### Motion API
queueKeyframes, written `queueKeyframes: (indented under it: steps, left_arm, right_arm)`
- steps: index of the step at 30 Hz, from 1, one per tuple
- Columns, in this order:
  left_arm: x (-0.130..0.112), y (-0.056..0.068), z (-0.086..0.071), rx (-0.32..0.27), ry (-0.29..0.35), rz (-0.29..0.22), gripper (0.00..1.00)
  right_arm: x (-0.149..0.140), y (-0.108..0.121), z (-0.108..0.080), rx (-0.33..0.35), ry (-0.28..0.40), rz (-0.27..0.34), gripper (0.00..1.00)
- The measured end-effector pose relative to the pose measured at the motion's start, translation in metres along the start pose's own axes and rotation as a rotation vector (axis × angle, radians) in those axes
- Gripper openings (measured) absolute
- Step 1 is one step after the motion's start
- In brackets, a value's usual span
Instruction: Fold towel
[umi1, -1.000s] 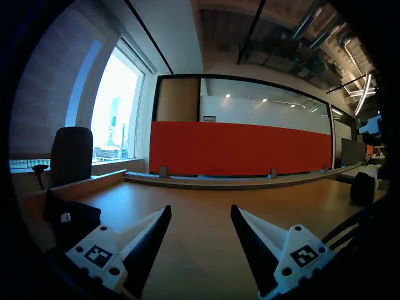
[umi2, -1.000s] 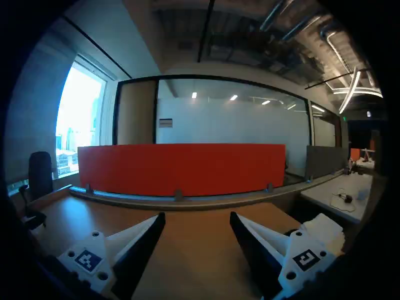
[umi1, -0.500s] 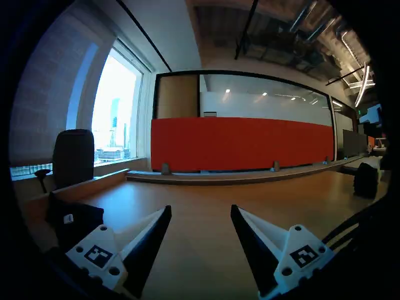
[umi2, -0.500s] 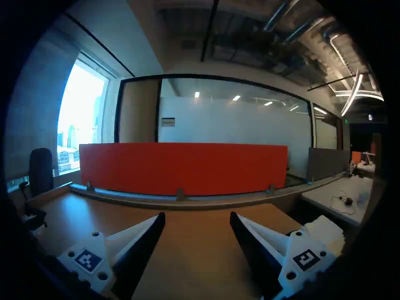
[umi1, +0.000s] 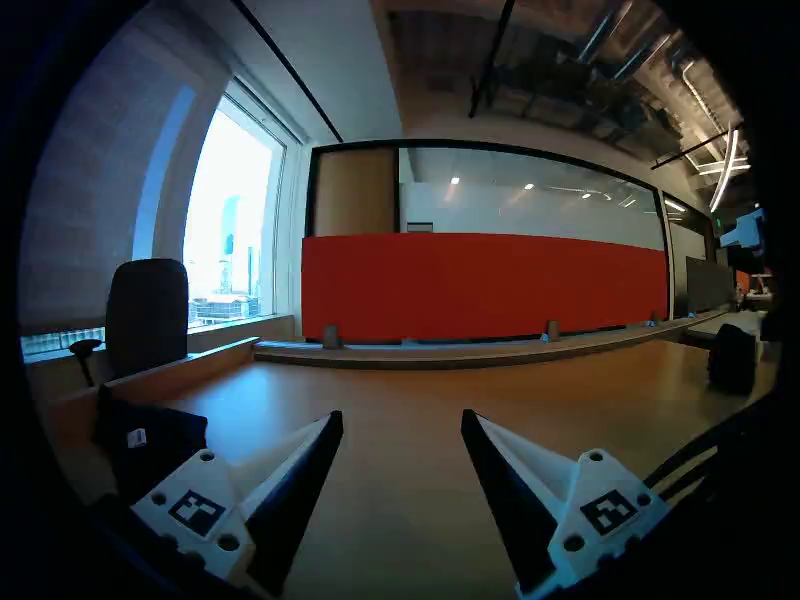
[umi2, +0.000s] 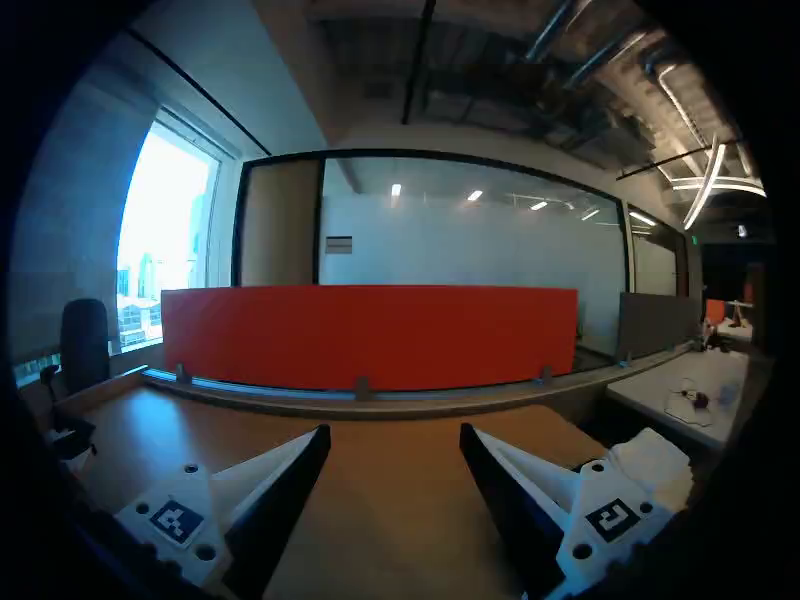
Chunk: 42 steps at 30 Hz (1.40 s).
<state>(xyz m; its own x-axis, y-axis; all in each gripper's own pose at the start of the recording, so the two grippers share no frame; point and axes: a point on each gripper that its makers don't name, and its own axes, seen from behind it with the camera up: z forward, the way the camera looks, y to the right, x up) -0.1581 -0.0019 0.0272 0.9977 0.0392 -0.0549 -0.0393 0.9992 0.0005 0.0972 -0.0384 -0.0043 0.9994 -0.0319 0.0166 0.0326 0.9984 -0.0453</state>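
Note:
My left gripper (umi1: 400, 415) stands open low over a wooden table (umi1: 400, 400), nothing between its white fingers (umi1: 290, 470). A dark cloth-like bundle with a small white tag (umi1: 150, 440) lies on the table just left of it. My right gripper (umi2: 395, 428) is open too, over the same kind of wooden table (umi2: 390, 470), holding nothing. A white, crumpled or folded cloth-like thing (umi2: 655, 460) lies beyond the right finger at the table's right edge. I cannot tell whether either one is the towel.
A red partition (umi1: 480, 290) runs along the table's far edge, with a glass wall behind it. A black office chair (umi1: 145, 310) stands by the window at left. A dark object (umi1: 732, 358) sits at the far right. A white desk (umi2: 690, 385) stands to the right.
Both views have shifted only slightly; the left gripper view has levelled a little. Both grippers stay open and hold nothing.

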Motion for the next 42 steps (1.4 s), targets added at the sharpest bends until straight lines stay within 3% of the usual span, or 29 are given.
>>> queueKeyframes:
  steps: [3,14,26,42]
  left_arm:
    - [0.0,0.0,0.0,0.0,0.0,0.001,1.0]
    - [0.0,0.0,0.0,0.0,0.0,0.001,1.0]
    - [-0.001,0.0,-0.001,0.0,0.001,0.001,1.0]
    - [-0.002,-0.001,0.0,0.0,0.001,0.002,1.0]
  right_arm:
    - [0.001,0.001,0.001,0.003,0.011,-0.009,1.0]
    - [-0.015,0.012,0.01,0.013,0.047,-0.02,1.0]
    - [-0.069,0.036,0.012,0.0,0.023,0.017,1.0]
    - [-0.131,0.039,0.013,0.038,0.01,0.047,1.0]
